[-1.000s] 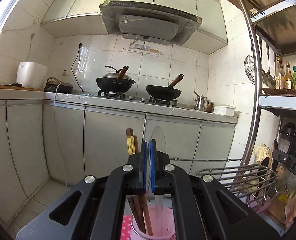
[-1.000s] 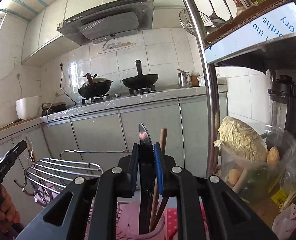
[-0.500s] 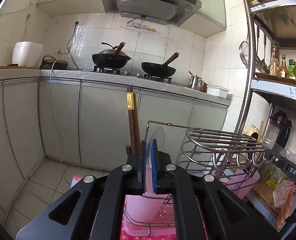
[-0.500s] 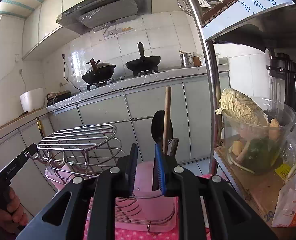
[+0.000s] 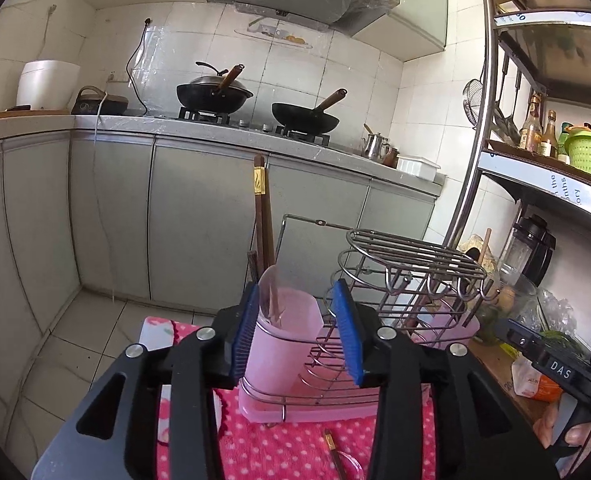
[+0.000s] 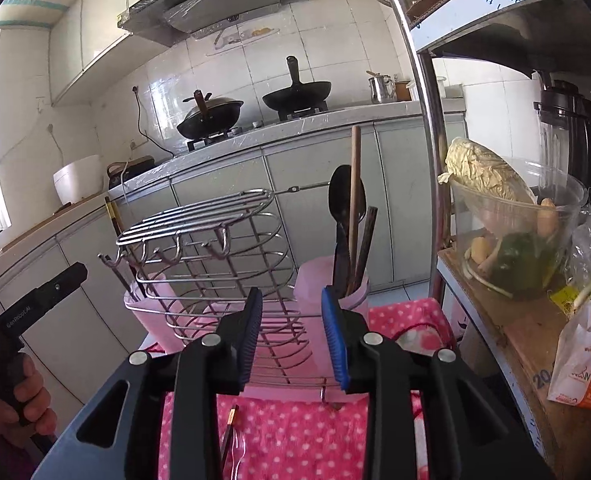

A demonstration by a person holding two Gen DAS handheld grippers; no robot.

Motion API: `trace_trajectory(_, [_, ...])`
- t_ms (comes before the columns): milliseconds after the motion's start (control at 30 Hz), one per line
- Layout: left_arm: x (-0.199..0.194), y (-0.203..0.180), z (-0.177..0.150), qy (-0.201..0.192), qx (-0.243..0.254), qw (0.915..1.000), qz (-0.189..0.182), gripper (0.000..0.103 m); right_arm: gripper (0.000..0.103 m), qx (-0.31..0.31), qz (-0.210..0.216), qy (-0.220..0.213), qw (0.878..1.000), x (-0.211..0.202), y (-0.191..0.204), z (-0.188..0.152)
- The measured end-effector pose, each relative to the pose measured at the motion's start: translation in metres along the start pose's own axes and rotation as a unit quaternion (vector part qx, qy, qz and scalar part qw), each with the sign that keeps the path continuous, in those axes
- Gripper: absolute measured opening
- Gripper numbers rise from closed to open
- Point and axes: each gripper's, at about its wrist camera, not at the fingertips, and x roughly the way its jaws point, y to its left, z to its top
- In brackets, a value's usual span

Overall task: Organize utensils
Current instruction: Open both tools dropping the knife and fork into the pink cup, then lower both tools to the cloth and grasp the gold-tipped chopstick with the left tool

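A wire rack (image 5: 411, 280) with a pink base (image 5: 319, 408) stands on a pink dotted cloth (image 5: 279, 448). Its left pink cup (image 5: 283, 332) holds brown chopsticks (image 5: 264, 216) and a clear spoon. My left gripper (image 5: 299, 340) is open and empty, just in front of that cup. In the right wrist view the rack (image 6: 211, 264) shows with its right pink cup (image 6: 327, 292) holding a black spoon (image 6: 345, 196), a knife and wooden sticks. My right gripper (image 6: 293, 340) is open and empty in front of it. A loose chopstick (image 6: 229, 436) lies on the cloth.
A metal shelf post (image 6: 427, 120) and a wooden shelf (image 6: 511, 320) with a bowl of vegetables (image 6: 511, 220) stand at the right. Grey cabinets (image 5: 199, 220) and a counter with two woks (image 5: 215, 94) lie behind. The left handle (image 6: 27, 312) shows at the left.
Both grippers opened, let go of the clear spoon and the knife into the cups, and drew back and down from the rack.
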Motion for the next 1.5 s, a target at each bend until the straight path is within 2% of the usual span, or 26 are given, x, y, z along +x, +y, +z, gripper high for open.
trace_trajectory(167, [-0.011,-0.003,-0.011,0.037,-0.006,0.9992,-0.011,0.039,0.030,0.001,0.013,0.045,0.999,0.000,0.009,-0.016])
trace_trajectory(400, [-0.008,-0.010,-0.041,0.115,-0.003,0.9932,-0.018,0.039,0.030,0.009,0.027,0.119,0.993,0.011,0.015,-0.048])
trace_trajectory(567, [0.010,-0.012,-0.067,0.191,-0.019,0.9810,-0.027,0.039,0.030,0.029,0.040,0.173,0.984,0.022,0.012,-0.070])
trace_trajectory(767, [0.041,-0.013,-0.093,0.290,-0.032,0.9560,-0.033,0.039,0.030,0.061,0.067,0.256,0.963,0.046,0.008,-0.093])
trace_trajectory(900, [0.050,-0.013,-0.102,0.309,-0.029,0.9503,-0.023,0.038,0.030,0.070,0.071,0.294,0.951,0.063,0.010,-0.107])
trace_trajectory(1033, [0.057,-0.007,-0.109,0.330,-0.047,0.9426,-0.020,0.032,0.028,0.078,0.076,0.323,0.940,0.083,0.016,-0.119])
trace_trajectory(1167, [0.063,-0.002,-0.110,0.341,-0.052,0.9383,-0.018,0.030,0.028,0.069,0.073,0.340,0.935,0.101,0.029,-0.122])
trace_trajectory(1333, [0.073,-0.001,-0.107,0.355,-0.052,0.9333,-0.020,0.030,0.028,0.047,0.047,0.353,0.933,0.126,0.040,-0.127])
trace_trajectory(1433, [0.081,-0.001,-0.107,0.367,-0.056,0.9285,-0.022,0.030,0.019,0.050,0.042,0.356,0.932,0.135,0.038,-0.132])
trace_trajectory(1500, [0.088,-0.003,-0.108,0.375,-0.056,0.9251,-0.024,0.030,0.004,0.058,0.044,0.356,0.932,0.136,0.034,-0.131])
